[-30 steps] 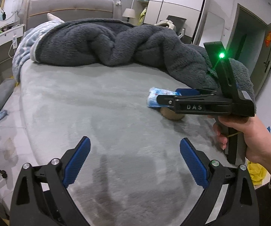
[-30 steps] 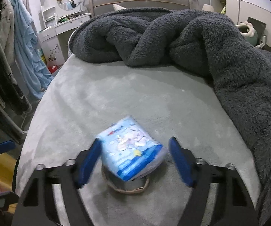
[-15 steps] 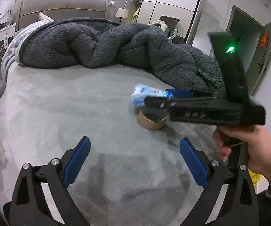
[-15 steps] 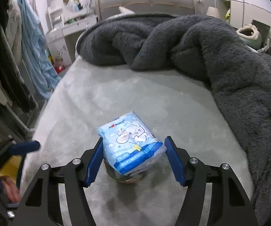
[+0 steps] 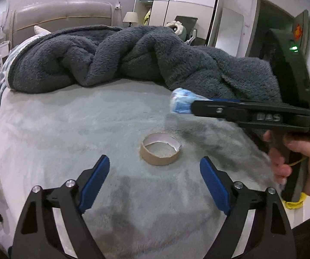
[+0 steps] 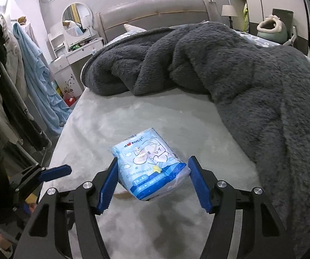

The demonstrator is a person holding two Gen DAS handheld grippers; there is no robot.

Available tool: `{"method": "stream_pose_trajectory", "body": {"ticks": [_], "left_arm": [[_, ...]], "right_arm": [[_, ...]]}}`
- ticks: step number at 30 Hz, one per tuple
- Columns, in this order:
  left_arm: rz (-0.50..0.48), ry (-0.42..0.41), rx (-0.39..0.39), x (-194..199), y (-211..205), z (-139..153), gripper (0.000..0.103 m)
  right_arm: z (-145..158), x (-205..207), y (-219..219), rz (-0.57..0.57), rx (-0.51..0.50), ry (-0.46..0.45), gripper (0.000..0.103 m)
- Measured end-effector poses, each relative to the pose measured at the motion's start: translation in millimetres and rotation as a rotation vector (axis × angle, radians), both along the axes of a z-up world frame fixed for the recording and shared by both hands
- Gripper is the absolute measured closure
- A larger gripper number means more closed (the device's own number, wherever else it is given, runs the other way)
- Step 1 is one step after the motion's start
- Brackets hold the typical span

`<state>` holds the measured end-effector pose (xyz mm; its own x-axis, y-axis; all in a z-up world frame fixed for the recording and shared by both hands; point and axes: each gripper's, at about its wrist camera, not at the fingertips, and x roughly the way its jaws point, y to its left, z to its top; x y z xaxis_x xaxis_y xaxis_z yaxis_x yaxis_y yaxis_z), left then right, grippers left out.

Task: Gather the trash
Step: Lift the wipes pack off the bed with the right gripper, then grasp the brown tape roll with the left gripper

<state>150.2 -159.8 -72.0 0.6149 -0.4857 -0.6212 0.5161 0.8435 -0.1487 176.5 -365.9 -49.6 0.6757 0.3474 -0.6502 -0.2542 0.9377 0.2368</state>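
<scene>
A blue and white tissue pack (image 6: pixel 149 168) sits between the blue pads of my right gripper (image 6: pixel 152 183), which is shut on it and holds it lifted above the grey bed. The pack also shows in the left wrist view (image 5: pixel 180 103), with the right gripper (image 5: pixel 198 108) seen from the side. A brown cardboard tape ring (image 5: pixel 161 149) lies flat on the bed sheet, just ahead of my left gripper (image 5: pixel 153 182), which is open and empty. In the right wrist view only a sliver of the ring (image 6: pixel 122 195) shows under the pack.
A dark grey fleece blanket (image 5: pixel 133 54) is heaped across the far and right side of the bed (image 5: pixel 68 129). The headboard (image 6: pixel 155 6) is behind. Clothes (image 6: pixel 34 75) hang at the left, by a dressing table (image 6: pixel 79 49). A yellow item (image 5: pixel 295 202) lies below the bed edge.
My right gripper has closed on the tissue pack and lifted it off the tape ring, which now lies uncovered. My left gripper has come closer to the ring, still open.
</scene>
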Motion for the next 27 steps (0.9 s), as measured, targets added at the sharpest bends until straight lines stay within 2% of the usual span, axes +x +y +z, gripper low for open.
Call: {"method": "stream_pose_trajectory", "body": {"ticks": [5, 15, 22, 25, 27], "left_arm": [[-0.001, -0.014, 0.092, 7.9, -13.3, -6.3, 0.023], [-0.005, 0.006, 0.080, 23.1, -31.9, -11.5, 0.024], [0.007, 0.052, 0.115, 33.6, -40.1, -23.6, 0.036], [-0.001, 0.069, 0.106, 35.4, -40.4, -24.4, 0.037], [-0.006, 0.080, 0.104, 36.5, -40.8, -26.1, 0.044]], "right_arm": [[-1.8, -4.6, -10.8, 0.004, 0.002, 0.008, 0.038], [-0.8, -19.3, -28.5, 0.019, 0.004, 0.006, 0.038], [0.8, -27.2, -30.5, 0.041, 0.007, 0.001, 0.038], [-0.1, -29.0, -28.5, 0.051, 0.004, 0.003, 0.038], [-1.1, -29.8, -27.6, 0.055, 0.003, 0.005, 0.038]]}}
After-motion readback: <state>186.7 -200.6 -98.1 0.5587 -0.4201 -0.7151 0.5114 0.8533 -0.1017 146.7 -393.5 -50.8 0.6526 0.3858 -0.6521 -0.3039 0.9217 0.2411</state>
